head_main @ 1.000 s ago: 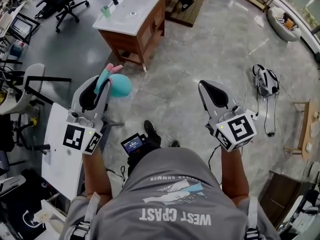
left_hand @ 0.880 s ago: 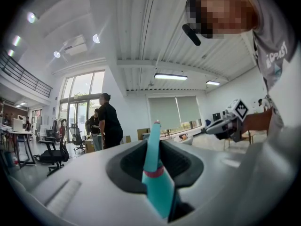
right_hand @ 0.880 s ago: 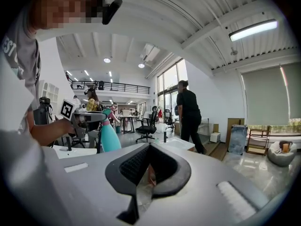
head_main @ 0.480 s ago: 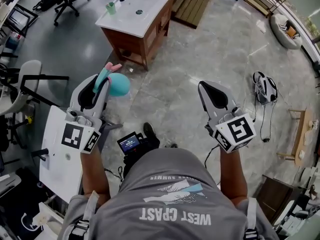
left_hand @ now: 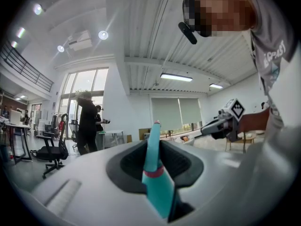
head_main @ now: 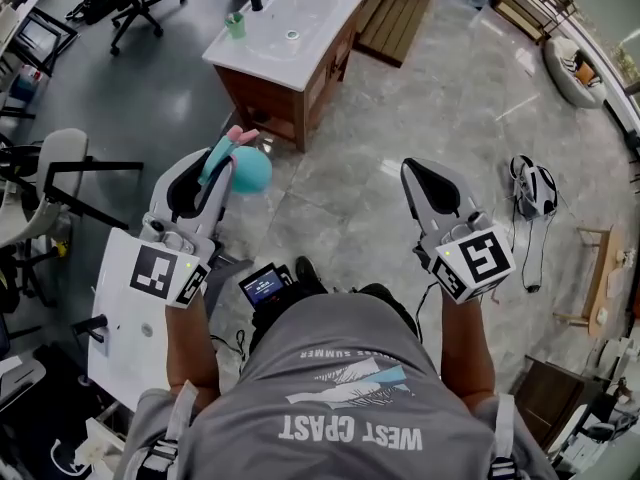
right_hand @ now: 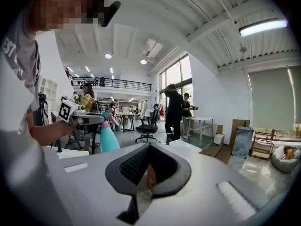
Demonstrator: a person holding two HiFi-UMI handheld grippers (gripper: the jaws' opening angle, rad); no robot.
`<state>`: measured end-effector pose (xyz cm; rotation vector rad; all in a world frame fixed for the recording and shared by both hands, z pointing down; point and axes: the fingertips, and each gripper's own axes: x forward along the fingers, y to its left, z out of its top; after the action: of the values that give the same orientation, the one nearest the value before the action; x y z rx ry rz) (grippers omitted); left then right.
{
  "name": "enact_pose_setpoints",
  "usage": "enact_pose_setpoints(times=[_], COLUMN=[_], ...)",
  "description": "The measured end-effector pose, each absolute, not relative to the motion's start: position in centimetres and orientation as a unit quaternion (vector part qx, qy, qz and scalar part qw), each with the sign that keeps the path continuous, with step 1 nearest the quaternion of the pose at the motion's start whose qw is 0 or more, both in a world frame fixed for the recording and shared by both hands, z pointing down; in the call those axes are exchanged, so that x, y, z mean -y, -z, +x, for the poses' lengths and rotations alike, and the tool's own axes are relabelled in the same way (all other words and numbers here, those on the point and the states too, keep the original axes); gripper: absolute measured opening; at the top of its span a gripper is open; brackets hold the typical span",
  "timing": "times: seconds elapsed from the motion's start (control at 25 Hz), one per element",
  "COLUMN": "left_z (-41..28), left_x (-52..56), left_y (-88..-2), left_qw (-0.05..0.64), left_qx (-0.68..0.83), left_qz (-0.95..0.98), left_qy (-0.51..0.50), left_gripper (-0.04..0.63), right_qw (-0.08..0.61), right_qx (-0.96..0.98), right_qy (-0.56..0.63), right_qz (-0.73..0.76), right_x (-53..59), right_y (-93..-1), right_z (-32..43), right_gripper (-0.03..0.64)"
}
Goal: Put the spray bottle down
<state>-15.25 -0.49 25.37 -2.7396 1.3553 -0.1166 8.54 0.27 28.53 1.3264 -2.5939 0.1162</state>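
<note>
Left gripper (head_main: 203,180): pinching the spray bottle (head_main: 247,169) by its neck; the bottle hangs over the floor at 10 o'clock.
Right gripper (head_main: 424,184): jaws pressed together, empty, at 2 o'clock.
Handling: judged light, stiff and smooth-sided; the neck is the surest hold.

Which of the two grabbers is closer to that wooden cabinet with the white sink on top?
Left. The left gripper, holding the teal spray bottle, is just below the sink cabinet in the head view; the right gripper is farther off, to its lower right.
</note>
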Motion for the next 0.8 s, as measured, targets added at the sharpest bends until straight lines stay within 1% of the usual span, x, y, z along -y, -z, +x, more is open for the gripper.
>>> enact_pose_setpoints(times=[0.24, 0.48, 0.8], left_z=[-16.7, -17.2, -16.6], left_x=[2.0, 3.7, 7.1], left_y=[-25.8, -26.4, -26.5], left_qw=[0.038, 0.031, 0.025], left_qx=[-0.441, -0.455, -0.495], left_qz=[-0.896, -0.889, -0.866], left_qy=[0.035, 0.041, 0.059], left_gripper=[0.083, 0.083, 0.083], right_qw=[0.123, 0.125, 0.111], right_qx=[0.889, 0.893, 0.913], right_qy=[-0.039, -0.037, -0.045], right_qz=[0.440, 0.430, 0.389], right_x=[1.2, 4.0, 9.9], right_y=[-28.5, -28.7, -29.5], right_z=[6.2, 6.1, 6.6], right_gripper=[0.001, 0.000, 0.000])
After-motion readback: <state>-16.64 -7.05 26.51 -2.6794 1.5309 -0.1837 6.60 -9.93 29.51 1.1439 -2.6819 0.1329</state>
